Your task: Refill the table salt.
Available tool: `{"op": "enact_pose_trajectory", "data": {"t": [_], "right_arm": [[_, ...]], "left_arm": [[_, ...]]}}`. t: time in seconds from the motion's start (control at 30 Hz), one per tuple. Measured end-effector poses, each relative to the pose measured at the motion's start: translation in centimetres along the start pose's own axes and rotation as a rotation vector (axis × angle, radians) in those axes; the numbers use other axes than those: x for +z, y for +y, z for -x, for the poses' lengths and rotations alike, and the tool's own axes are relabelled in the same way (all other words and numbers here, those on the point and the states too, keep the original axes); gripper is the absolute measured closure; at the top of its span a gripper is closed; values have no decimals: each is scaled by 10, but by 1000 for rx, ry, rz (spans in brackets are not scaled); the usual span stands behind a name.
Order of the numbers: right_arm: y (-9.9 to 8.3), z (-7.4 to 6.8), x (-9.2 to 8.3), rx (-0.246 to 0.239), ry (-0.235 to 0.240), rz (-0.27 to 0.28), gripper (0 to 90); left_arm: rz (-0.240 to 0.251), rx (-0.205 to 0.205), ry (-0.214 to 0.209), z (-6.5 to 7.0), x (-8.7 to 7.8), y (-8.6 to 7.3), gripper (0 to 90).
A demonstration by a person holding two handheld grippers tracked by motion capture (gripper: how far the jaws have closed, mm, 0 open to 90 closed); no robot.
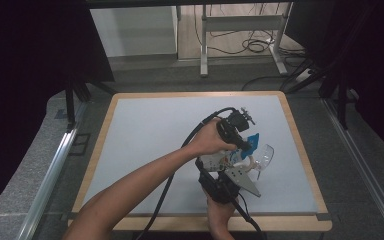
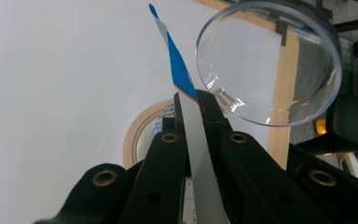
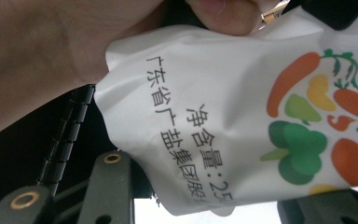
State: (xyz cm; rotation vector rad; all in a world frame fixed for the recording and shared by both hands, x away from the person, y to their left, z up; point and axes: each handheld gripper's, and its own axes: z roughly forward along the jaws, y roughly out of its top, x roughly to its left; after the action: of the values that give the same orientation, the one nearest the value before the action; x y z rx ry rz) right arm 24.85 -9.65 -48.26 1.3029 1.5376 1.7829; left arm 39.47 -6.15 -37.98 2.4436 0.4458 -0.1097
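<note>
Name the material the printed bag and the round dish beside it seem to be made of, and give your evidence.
Printed bag: probably thin plastic film, smooth and white; it creases softly and carries printed vegetables.
Round dish: clear hard plastic or glass, glossy; the table shows through it, and its rim catches highlights.

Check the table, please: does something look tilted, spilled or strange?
Yes. The clear stemmed glass is tipped far over, its mouth toward the left hand-held gripper, whose jaws pinch the top edge of a white and blue pouch. The pouch looks crumpled. No spill is visible.
</note>
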Motion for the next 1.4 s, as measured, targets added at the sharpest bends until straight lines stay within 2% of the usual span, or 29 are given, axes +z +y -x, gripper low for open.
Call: {"op": "enact_pose_trajectory", "data": {"t": [0.3, 0.47, 0.73, 1.0, 1.13, 1.4], "right_arm": [[-4, 1, -1, -33, 2, -17, 548], [-8, 1, -2, -56, -4, -39, 545], [-18, 4, -5, -130, -20, -94, 537], [-26, 8, -9, -179, -26, -136, 528], [-28, 11, -11, -194, -28, -149, 523], [-34, 18, -13, -184, -28, -187, 507]], "left_arm": [[16, 1, -2, 2, -4, -2, 900], [39, -13, -2, 2, -6, -7, 900], [80, -38, -11, -1, -13, -18, 900], [123, -39, -21, -1, -26, -29, 900], [154, -44, -23, -1, -35, -35, 900], [211, -73, -17, -3, -55, -51, 899]]}}
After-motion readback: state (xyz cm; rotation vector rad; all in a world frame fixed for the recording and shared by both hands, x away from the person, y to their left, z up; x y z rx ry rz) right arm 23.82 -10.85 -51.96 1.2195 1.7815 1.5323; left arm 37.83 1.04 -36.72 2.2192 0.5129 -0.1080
